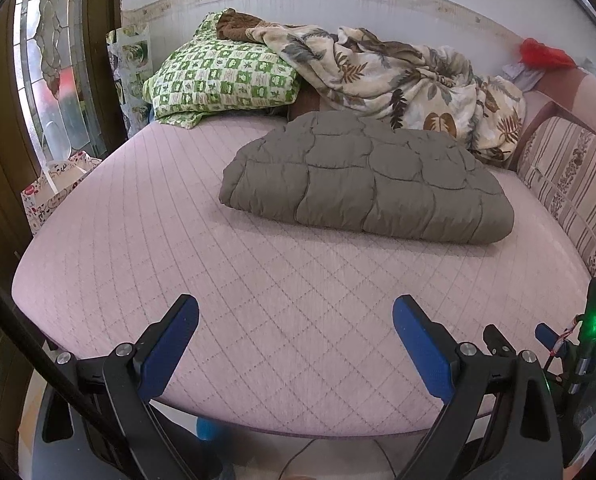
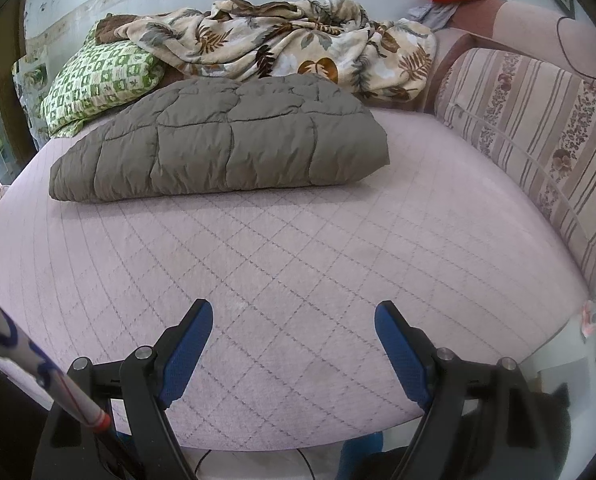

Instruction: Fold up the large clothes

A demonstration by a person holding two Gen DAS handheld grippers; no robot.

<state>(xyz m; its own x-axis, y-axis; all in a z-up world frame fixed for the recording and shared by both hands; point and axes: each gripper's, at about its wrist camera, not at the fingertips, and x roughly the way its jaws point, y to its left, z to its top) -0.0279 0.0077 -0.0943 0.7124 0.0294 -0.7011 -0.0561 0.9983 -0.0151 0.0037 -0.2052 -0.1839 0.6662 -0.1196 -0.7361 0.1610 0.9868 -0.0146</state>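
A grey-brown quilted padded garment [image 1: 362,178] lies folded into a thick bundle on the far half of the pink quilted bed [image 1: 225,280]. It also shows in the right wrist view [image 2: 221,140], on the bed [image 2: 298,260]. My left gripper [image 1: 295,306] is open and empty above the near edge of the bed, well short of the garment. My right gripper [image 2: 293,310] is open and empty too, over the near edge. Part of the right gripper [image 1: 558,340] shows at the right edge of the left wrist view.
A green checked pillow [image 1: 221,76] and a crumpled leaf-print blanket [image 1: 398,76] lie at the head of the bed against the wall. A striped cushion [image 2: 538,148] lines the right side. A patterned bag [image 1: 53,192] stands left of the bed. A glass door [image 1: 53,64] is at the far left.
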